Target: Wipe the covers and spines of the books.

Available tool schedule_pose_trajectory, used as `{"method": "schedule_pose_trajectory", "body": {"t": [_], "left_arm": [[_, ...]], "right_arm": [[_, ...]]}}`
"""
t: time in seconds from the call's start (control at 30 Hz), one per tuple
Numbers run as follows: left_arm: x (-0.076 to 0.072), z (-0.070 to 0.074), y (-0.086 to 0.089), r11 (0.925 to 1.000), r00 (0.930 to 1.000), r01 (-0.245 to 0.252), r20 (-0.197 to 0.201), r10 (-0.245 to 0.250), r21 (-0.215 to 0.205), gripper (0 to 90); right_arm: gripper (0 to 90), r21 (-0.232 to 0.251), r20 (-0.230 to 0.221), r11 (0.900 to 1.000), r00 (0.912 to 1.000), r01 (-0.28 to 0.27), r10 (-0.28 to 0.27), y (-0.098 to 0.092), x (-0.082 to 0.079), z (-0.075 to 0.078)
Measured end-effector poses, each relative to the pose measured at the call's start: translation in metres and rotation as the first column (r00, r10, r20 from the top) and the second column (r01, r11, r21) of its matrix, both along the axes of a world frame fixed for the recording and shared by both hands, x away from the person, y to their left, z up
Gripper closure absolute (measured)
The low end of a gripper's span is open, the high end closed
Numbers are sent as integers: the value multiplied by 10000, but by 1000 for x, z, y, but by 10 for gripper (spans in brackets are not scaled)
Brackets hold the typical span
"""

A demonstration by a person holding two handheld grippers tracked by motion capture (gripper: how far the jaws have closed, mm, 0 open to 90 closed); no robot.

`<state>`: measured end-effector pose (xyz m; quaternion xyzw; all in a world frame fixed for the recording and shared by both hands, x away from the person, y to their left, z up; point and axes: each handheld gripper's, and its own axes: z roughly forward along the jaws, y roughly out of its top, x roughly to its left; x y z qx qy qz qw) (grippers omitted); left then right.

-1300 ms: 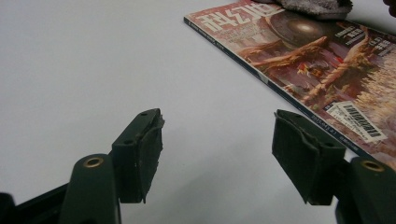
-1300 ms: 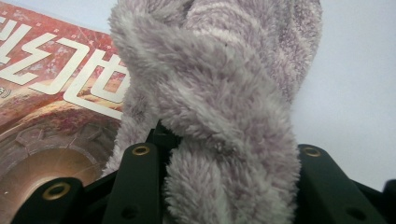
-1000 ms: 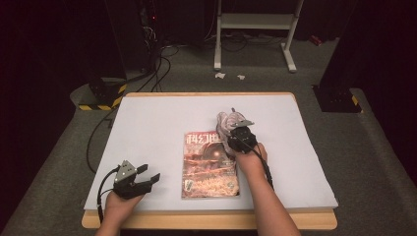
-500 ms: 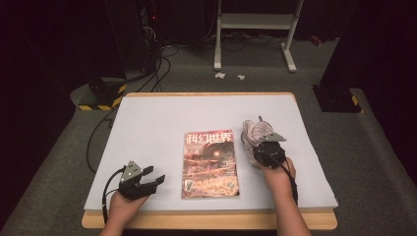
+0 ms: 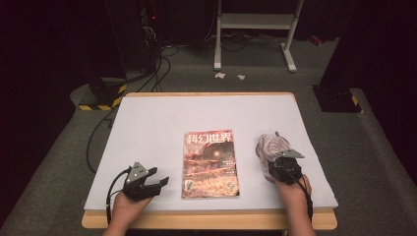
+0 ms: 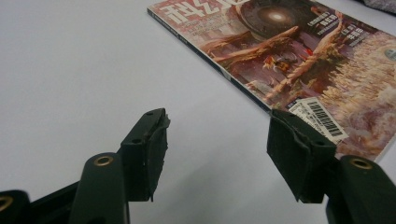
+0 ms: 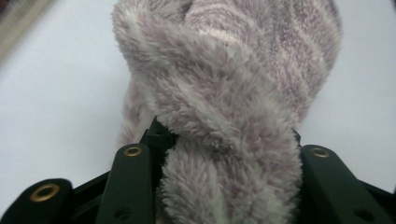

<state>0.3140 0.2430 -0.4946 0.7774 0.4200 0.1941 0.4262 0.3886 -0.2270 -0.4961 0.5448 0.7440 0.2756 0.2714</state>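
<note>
A glossy magazine with a reddish illustrated cover (image 5: pixel 210 163) lay flat on the white-covered counter (image 5: pixel 162 128), and everything else could be placed against it. To its right, just beside its right edge but apart from it, the right gripper (image 5: pixel 275 160) had a fluffy pale lilac striped plush cloth (image 5: pixel 271 147) bunched between its jaws. From the high view the cloth was a small heap in front of the hand, resting on the counter. The right gripper view (image 7: pixel 224 186) gave what the high view could not: the thick pile (image 7: pixel 229 93) filled the whole gap between the two black jaws and bulged over them, twisted into a fold. The jaws had just been opening a little, with the cloth between them and the pile against both inner faces; whether they pressed on it I could not tell.

To the left of the magazine, near its lower left corner, the left gripper (image 5: pixel 156 181) sat low over the counter, pointing towards the magazine. The left gripper view (image 6: pixel 217 149) showed its jaws standing wide apart with bare white counter between them, gripping nothing. That view also showed the magazine's spine edge and a white barcode sticker (image 6: pixel 318 119) at the near corner, just beyond the right-hand jaw.
</note>
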Motion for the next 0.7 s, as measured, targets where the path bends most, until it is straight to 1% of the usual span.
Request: {"method": "schedule_pose_trajectory", "body": {"t": [0.03, 0.07, 0.17, 0.33, 0.43, 0.5, 0.57, 0.6, 0.7], "left_arm": [[0, 0, 0, 10000, 10000, 18, -40, -18, -27, 382], [0, -1, 0, 10000, 10000, 22, -67, -23, -61, 381], [-1, -1, -1, 10000, 9999, 61, -104, -60, 35, 381], [-1, -1, -2, 9999, 9999, 100, -118, -100, 14, 379], [-1, -1, -2, 10000, 9999, 80, -107, -81, -46, 376], [-1, -1, -1, 9999, 9999, 88, -124, -89, -110, 372], [0, -1, -1, 9999, 9998, 99, -153, -100, -91, 368], [0, -1, -1, 9999, 9998, 104, -151, -105, -76, 367], [0, -1, -2, 9999, 9998, 111, -162, -113, -88, 367]], "right_arm": [[544, 220, 37, 9998, 10000, 6, -6, -2, 0, -1], [544, 279, 33, 9996, 10000, -20, 20, -3, 0, -1], [538, 231, 69, 9997, 10000, -29, 28, -2, 0, -1], [502, 292, 159, 9996, 9999, 30, -34, -3, -1, -2], [415, 277, 194, 9996, 9998, 34, -40, -2, -1, 1], [356, 368, 224, 9993, 9997, 6, -14, -2, -2, 4], [314, 469, 387, 9989, 9993, -35, 17, -2, -3, 10], [288, 473, 543, 9989, 9985, -66, 41, -2, -4, 13], [272, 559, 841, 9983, 9964, -138, 91, 1, -9, 24]]}}
